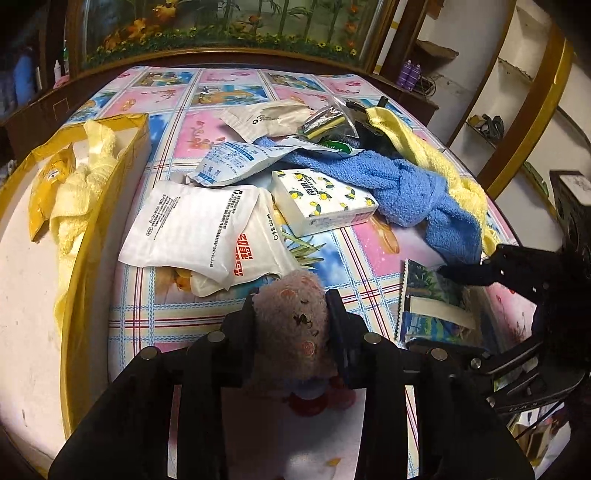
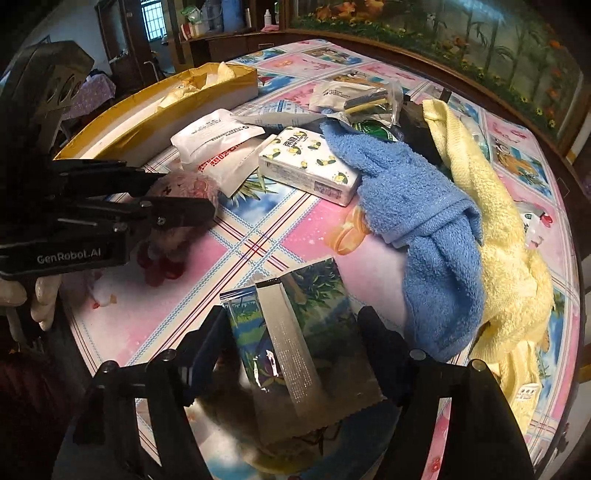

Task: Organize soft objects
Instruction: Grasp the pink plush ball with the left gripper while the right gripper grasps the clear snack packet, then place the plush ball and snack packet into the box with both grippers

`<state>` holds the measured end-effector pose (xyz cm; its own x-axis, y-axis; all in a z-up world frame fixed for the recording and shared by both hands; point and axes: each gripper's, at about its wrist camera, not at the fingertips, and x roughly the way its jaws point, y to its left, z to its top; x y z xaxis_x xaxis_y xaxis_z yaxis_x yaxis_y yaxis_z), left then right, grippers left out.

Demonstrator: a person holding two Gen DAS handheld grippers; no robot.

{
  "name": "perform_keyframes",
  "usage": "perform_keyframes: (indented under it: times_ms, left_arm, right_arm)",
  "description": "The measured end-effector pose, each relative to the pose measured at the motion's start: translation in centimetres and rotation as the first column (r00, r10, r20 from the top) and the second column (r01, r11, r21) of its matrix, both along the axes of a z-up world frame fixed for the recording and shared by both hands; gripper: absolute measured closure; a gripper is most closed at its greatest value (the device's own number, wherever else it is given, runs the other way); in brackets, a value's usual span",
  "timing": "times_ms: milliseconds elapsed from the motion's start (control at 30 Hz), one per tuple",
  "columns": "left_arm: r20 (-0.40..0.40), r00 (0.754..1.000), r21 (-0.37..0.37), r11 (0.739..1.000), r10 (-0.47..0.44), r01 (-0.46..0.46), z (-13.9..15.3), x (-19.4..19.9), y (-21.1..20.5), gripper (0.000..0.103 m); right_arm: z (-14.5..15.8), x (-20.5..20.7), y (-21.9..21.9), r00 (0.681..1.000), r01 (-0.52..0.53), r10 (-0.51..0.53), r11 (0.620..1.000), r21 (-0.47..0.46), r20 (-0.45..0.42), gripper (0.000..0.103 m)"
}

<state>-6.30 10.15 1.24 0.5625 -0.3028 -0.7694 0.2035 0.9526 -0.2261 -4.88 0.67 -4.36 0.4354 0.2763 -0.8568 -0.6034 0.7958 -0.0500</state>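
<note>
Plush toy (image 1: 295, 325) clamped between left jaws; snack packet (image 2: 295, 347) between open right jaws

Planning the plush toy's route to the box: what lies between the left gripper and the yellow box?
In the left wrist view, the white printed pouch lies between the left gripper, shut on the plush toy, and the yellow box.

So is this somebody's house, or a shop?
Most likely a home. The round table wears a cartoon-patterned cloth, a big framed flower painting leans against the wall, and everyday stuff like a blue towel and a tissue pack lies about.
</note>
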Motion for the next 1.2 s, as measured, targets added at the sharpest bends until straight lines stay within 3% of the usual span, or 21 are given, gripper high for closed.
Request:
perform_keyframes:
  times_ms: [133,300,433,533,733,967,1200]
  left_arm:
    - [0.013,1.0,-0.065,0.998,0.023,-0.022,0.8,-0.7,1.0,0.071]
    - [0.087,0.996,-0.148,0.989,0.019,-0.006,5.0,-3.3,3.0,0.071]
    - [0.147,0.985,-0.144,0.987,0.092,-0.071,8.5,-4.4,7.5,0.071]
    - [0.166,0.97,-0.085,0.983,0.177,-0.165,9.5,-4.0,11.5,0.071]
    - [0.066,0.946,-0.05,0.948,0.318,-0.315,6.9,0.4,19.4,0.071]
    - [-0.006,0.93,-0.066,0.927,0.368,-0.368,3.7,6.3,22.9,0.07]
    - [-0.016,0.921,-0.119,0.914,0.388,-0.387,2.7,8.3,24.4,0.049]
  right_arm:
    - [0.5,-1.2,-0.7,0.999,0.043,-0.042,0.997,0.062,-0.023,0.041]
    - [2.7,-1.6,-0.6,0.997,0.07,-0.064,0.982,0.173,-0.044,0.041]
    - [5.9,-0.7,1.3,0.998,0.047,-0.03,0.948,0.315,-0.057,0.041]
    - [8.0,0.6,4.3,0.997,0.018,0.014,0.912,0.411,-0.073,0.041]
    - [8.9,3.3,13.0,0.988,-0.054,0.116,0.879,0.473,-0.103,0.041]
    - [5.7,5.4,20.8,0.974,-0.086,0.163,0.906,0.415,-0.154,0.04]
    - [3.5,7.5,22.8,0.982,-0.073,0.132,0.929,0.363,-0.138,0.034]
